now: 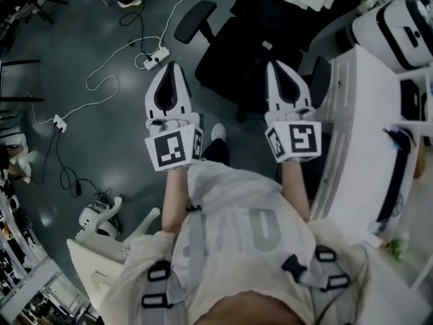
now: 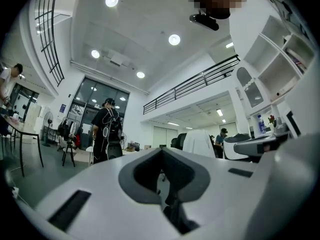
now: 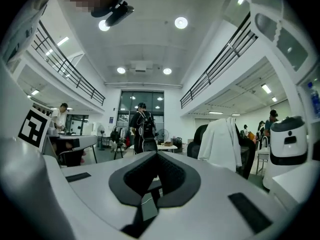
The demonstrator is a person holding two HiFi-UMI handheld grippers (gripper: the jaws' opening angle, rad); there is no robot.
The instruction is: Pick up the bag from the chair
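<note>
In the head view a black office chair point(image 1: 233, 70) stands just ahead of me. A dark, bag-like bulk point(image 1: 260, 36) with a small white tag lies on its seat and is hard to tell from the chair. My left gripper point(image 1: 173, 66) hangs over the floor at the chair's left edge, jaws closed together and empty. Over the chair's near right side my right gripper point(image 1: 273, 65) is also shut and empty. In the right gripper view the chair back point(image 3: 220, 144) carries a white garment, beyond the shut right gripper point(image 3: 157, 155). The left gripper point(image 2: 161, 153) shows its jaws meeting.
A white desk point(image 1: 358, 134) runs along the right, with a white and black machine point(image 1: 399, 26) at its far end. A power strip point(image 1: 157, 58) and cables lie on the grey floor at left. A person with a backpack point(image 3: 141, 129) stands farther off.
</note>
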